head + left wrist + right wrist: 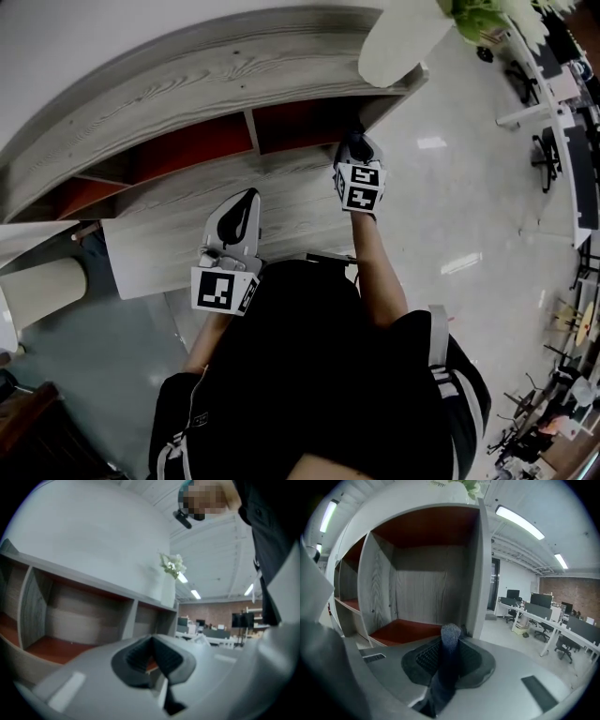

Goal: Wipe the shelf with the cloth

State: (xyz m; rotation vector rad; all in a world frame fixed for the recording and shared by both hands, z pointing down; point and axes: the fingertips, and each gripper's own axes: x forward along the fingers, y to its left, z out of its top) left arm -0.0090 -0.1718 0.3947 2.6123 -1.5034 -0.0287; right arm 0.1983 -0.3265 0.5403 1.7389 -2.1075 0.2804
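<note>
Seeing only black-and-white square marker patterns as printing, on the cubes riding both grippers.

Clenching the right gripper (pixel 450 654) on the cloth (pixel 450 637): a dark blue-grey knit strip with a fine ribbed weave, poking up in a rounded end past the black grooved pads (pixel 424 656) and trailing down between them. Holding that cloth right at the mouth of the far-right compartment of the shelf (pixel 417 588), near its front edge. Not managing to tell whether it's actually touching the wood.

Looking at pale grey wood-grain panels all over that shelf, with matte red-orange lining on the compartment floors and ceilings. Also seeing upright dividers splitting off more square bays to the left.

Hanging the left gripper (pixel 246 202) on the near left, over the wider grey wood-grain ledge below the compartments. Pressing its jaws together on nothing, dark ribbed pads meeting in a V.

Noticing a tall, smooth white vase (pixel 403 37) with pale flowers (pixel 172 564) standing on the shelf top at the right end. Catching a glossy pale floor (pixel 450 216) off to the right, and white desks (pixel 543 616) with monitors farther away.
</note>
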